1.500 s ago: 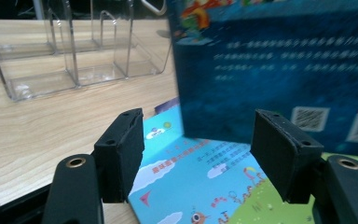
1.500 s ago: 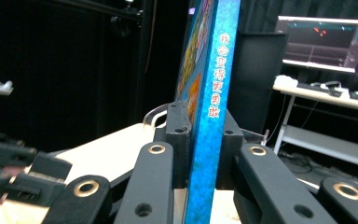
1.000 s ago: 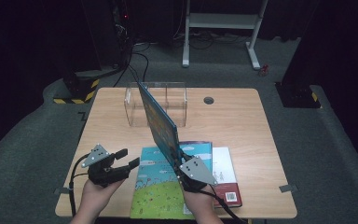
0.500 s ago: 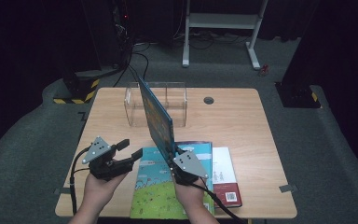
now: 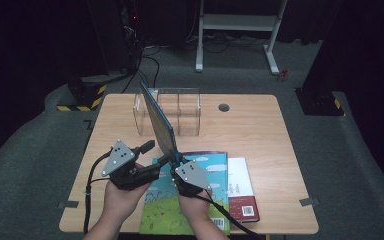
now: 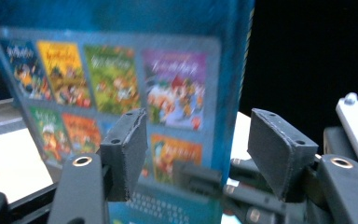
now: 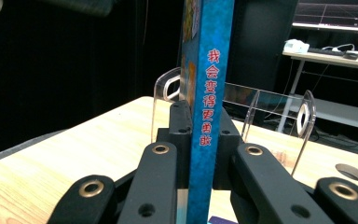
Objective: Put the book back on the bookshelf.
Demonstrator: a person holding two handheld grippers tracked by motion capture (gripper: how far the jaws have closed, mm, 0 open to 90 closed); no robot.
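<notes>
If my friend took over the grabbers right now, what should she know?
Right gripper: shut on the blue book, clamping its spine and holding it upright above the table.
Left gripper: open, its jaws on either side of the book's edge, not pinching.
Clear rack: at the table's back, no book in it.
Two more books lie flat near the front edge.
Done: one book lifted. Left, probably: stand it in the rack, then the others.

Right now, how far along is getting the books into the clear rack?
Done: the blue picture book is lifted off the table, upright, clamped at its spine by the right gripper. In hand: the left gripper is open beside its cover. Left: the clear acrylic rack looks empty; two more books lie flat on the wooden table.
</notes>
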